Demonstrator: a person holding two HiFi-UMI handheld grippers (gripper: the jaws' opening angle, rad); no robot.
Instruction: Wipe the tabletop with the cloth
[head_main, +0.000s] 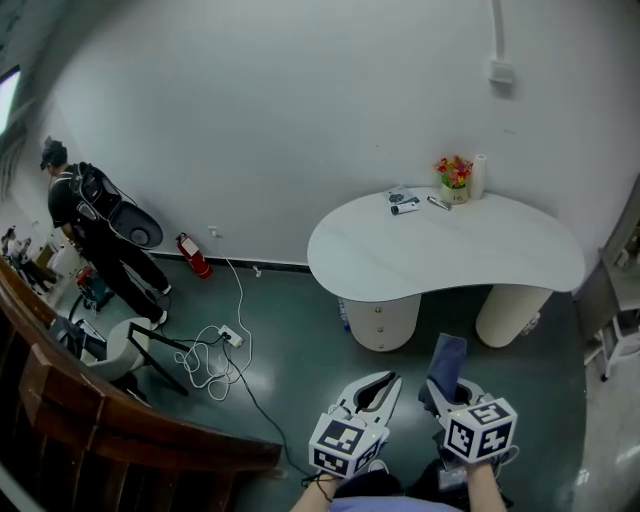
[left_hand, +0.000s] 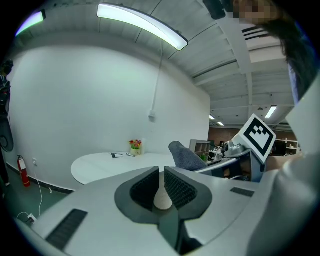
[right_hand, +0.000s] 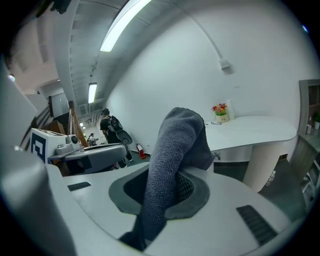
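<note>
The right gripper (right_hand: 167, 187) is clamped on a blue-grey cloth (right_hand: 176, 159). Its jaws pinch the fabric partway along, so a folded hump stands up past the tips and a tail hangs down behind them. That grip looks chosen to leave a loose pad of cloth out front, which could be pressed flat and dragged.

The left gripper (left_hand: 161, 182), just to the left of the right one, has its jaws drawn together with nothing between them. It seems to be held as a spare, since a one-handed wipe gives it no job.

Both grippers point toward the white curved surface (head_main: 450, 250), which lies well ahead of their tips across a stretch of dark floor. The cloth is not touching it, so I judge that wiping has not begun and the approach has to come first.

At the far edge of the surface, farthest from the grippers, stand a small pot of flowers (head_main: 454, 176) and a white roll (head_main: 478, 176), with a few small items (head_main: 403, 200) lying to their left. The near and middle parts are bare, which suits a first pass. A sweep that reaches the back edge risks knocking those things over.
</note>
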